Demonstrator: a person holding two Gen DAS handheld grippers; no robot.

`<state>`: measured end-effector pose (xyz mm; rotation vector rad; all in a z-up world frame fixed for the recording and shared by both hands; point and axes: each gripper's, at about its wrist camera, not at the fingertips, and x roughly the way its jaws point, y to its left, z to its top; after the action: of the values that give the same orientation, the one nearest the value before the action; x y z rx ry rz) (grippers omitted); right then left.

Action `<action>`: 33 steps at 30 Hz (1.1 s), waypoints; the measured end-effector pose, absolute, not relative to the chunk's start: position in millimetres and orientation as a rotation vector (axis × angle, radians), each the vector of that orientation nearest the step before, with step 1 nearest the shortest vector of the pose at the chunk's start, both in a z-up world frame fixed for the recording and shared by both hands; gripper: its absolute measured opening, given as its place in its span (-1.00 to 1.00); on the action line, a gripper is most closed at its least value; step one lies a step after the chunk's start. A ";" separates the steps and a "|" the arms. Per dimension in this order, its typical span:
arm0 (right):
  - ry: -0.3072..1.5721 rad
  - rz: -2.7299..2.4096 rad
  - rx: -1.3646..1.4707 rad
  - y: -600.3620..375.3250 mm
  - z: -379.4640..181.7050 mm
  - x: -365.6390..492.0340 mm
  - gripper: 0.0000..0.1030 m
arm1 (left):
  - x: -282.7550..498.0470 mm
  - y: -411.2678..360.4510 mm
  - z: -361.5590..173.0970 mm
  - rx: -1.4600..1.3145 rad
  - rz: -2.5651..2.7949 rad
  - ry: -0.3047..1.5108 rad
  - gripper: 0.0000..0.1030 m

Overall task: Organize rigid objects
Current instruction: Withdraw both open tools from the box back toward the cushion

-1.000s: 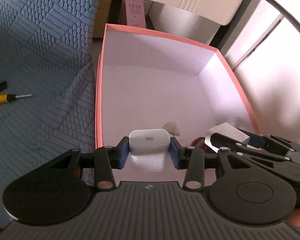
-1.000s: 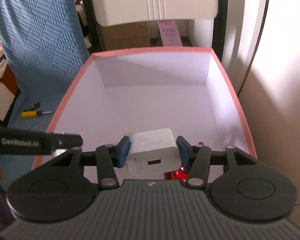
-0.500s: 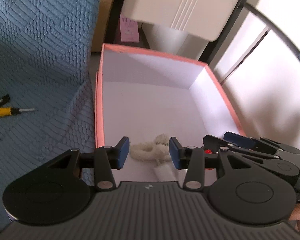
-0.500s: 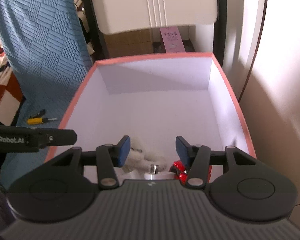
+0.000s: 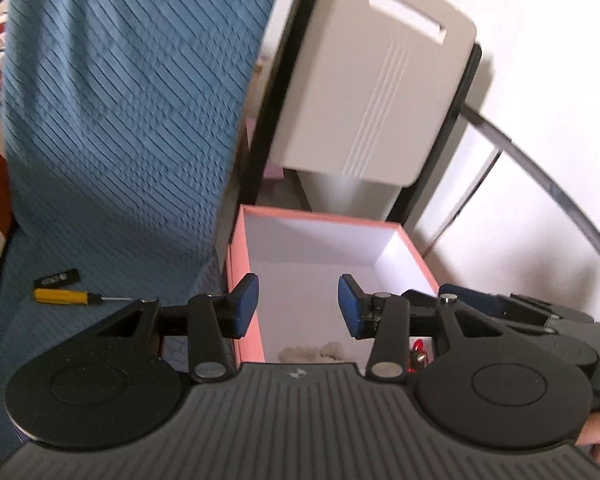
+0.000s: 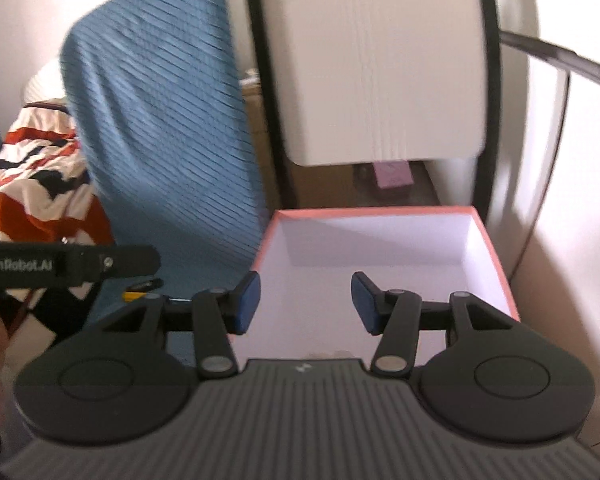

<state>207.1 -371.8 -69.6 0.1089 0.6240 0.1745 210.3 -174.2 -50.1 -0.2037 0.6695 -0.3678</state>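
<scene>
A pink-rimmed box (image 5: 320, 214) with a white inside stands below and ahead of both grippers. My left gripper (image 5: 298, 304) hangs open above its near left corner, nothing between the blue pads. My right gripper (image 6: 306, 302) is open and empty too, above the box (image 6: 372, 211). A fluffy white thing (image 5: 314, 352) and a red thing (image 5: 418, 354) lie at the near end of the box floor. A yellow screwdriver (image 5: 66, 297) and a small black thing (image 5: 58, 279) rest on the blue cover left of the box. No white charger shows.
A blue quilted cover (image 5: 120, 140) drapes a seat and backrest on the left. A white chair back (image 5: 372, 92) in a black frame stands behind the box. Red and white patterned cloth (image 6: 32, 184) lies far left. A pale wall is on the right.
A second ago each gripper was shut on a white charger over the box. Both chargers were let go into it, and both grippers have risen and tipped upward, so the box looks farther off.
</scene>
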 end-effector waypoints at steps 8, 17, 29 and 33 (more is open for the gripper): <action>0.588 0.252 0.098 -329.7 -57.3 194.8 0.04 | 186.0 -127.3 -47.0 -0.232 -0.319 0.615 -0.04; 0.628 0.337 0.066 -275.8 -74.2 184.4 0.04 | 172.8 -70.5 -62.3 -0.257 -0.235 0.610 -0.04; 0.667 0.394 0.054 -221.0 -103.8 167.0 0.04 | 151.0 -17.2 -91.2 -0.272 -0.166 0.628 -0.04; 0.670 0.408 0.010 -203.7 -113.1 163.0 0.04 | 143.3 -6.8 -103.4 -0.279 -0.145 0.645 -0.04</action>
<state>163.0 -203.7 -113.1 0.0099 0.6696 0.4077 143.3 -6.8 -103.4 -0.2790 0.6453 -0.1448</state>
